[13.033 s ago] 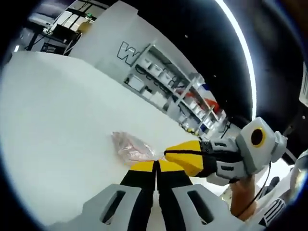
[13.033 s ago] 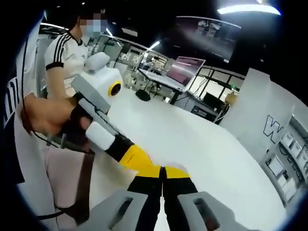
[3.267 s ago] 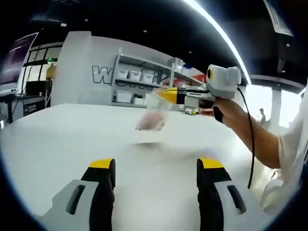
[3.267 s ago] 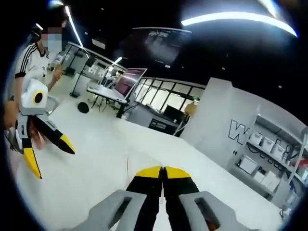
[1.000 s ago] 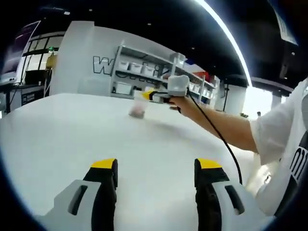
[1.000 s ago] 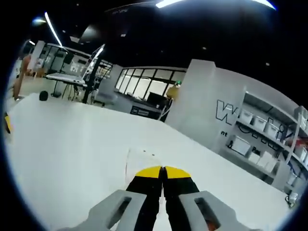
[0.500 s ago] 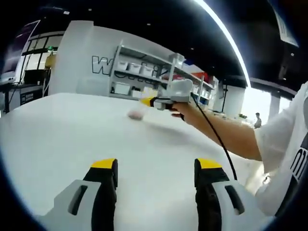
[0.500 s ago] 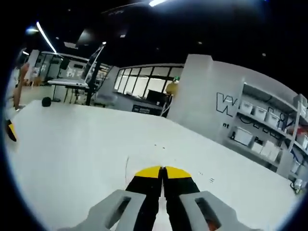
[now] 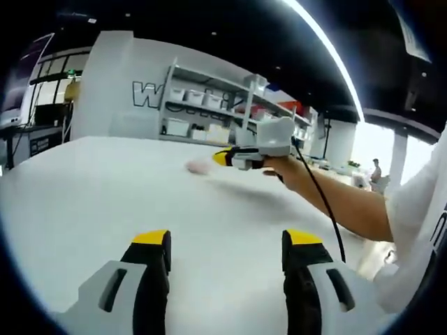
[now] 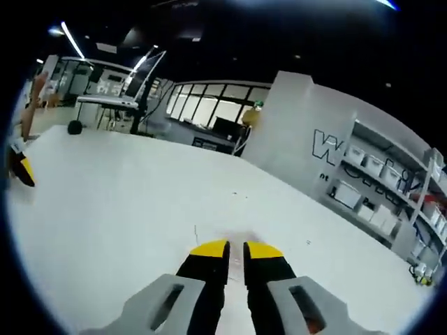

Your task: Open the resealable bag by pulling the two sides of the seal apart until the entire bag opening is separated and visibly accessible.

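White desk [image 9: 84, 202] spans both views. Left tool [image 9: 225, 244] jaws wide apart, nothing between them. Right tool [image 10: 236, 250] jaws narrowly parted, nothing gripped. Bag [image 9: 198, 166] lies on desk just past the right tool's tip, small, blurred.

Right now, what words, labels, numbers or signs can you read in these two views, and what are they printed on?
"W": a large outlined letter on the white partition wall, seen in the right gripper view; the letters after it are hidden by the grey metal shelving unit.
"W" again on the same wall in the left gripper view, followed by a partial letter, cut off by the shelving.
Labels on the white storage bins: too small to read.
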Available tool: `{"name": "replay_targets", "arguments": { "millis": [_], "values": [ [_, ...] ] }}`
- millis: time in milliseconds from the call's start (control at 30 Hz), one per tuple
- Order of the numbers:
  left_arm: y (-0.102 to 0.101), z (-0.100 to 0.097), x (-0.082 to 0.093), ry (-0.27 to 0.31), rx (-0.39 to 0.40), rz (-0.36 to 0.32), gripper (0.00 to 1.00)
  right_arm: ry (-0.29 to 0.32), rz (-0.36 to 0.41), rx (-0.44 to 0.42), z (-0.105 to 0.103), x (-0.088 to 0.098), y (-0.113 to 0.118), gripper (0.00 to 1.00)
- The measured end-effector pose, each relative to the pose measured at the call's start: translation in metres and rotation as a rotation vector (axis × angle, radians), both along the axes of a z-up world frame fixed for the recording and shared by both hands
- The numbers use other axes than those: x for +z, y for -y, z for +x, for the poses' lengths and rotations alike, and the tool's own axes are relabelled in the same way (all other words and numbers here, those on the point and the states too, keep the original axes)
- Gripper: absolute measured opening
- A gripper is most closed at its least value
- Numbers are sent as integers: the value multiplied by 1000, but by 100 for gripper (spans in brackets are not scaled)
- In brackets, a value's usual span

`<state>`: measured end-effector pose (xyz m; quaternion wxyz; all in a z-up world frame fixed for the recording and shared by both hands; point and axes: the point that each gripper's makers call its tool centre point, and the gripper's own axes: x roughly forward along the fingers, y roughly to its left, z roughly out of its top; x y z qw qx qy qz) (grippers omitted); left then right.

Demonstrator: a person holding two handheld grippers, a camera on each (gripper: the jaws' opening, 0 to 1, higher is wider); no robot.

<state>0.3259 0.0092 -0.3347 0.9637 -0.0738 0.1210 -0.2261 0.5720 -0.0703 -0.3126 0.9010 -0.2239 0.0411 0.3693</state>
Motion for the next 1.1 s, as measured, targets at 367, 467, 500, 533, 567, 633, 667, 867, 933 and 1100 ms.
{"name": "replay_targets", "arguments": {
  "millis": [367,467,500,533,567,633,667,867,933,1100],
  "values": [
    [-1,1,-5,-5,4,6,64,-57,137,-72,-15,-5,12,20],
    [-1,1,-5,-6,4,5,64,-61,203,-118,-12,-6,18,31],
    [-1,0,-5,-7,3,5,64,-71,229,-130,-11,-6,19,34],
    [-1,0,-5,-7,3,5,64,-89,245,-144,-11,-10,20,35],
    [-1,1,-5,-7,4,4,64,-105,238,-147,-11,-14,20,37],
    [-1,1,-5,-5,4,2,64,-114,250,-152,-12,-17,20,40],
    [-1,1,-4,-5,5,1,64,-121,266,-154,-13,-17,20,44],
    [-1,1,-4,-8,6,-3,63,-128,315,-188,-12,-15,19,64],
    [-1,1,-4,-8,6,-4,63,-129,328,-201,-11,-14,18,70],
    [-1,3,-4,-15,9,-1,63,-128,363,-258,-7,-11,20,90]
  ]
}}
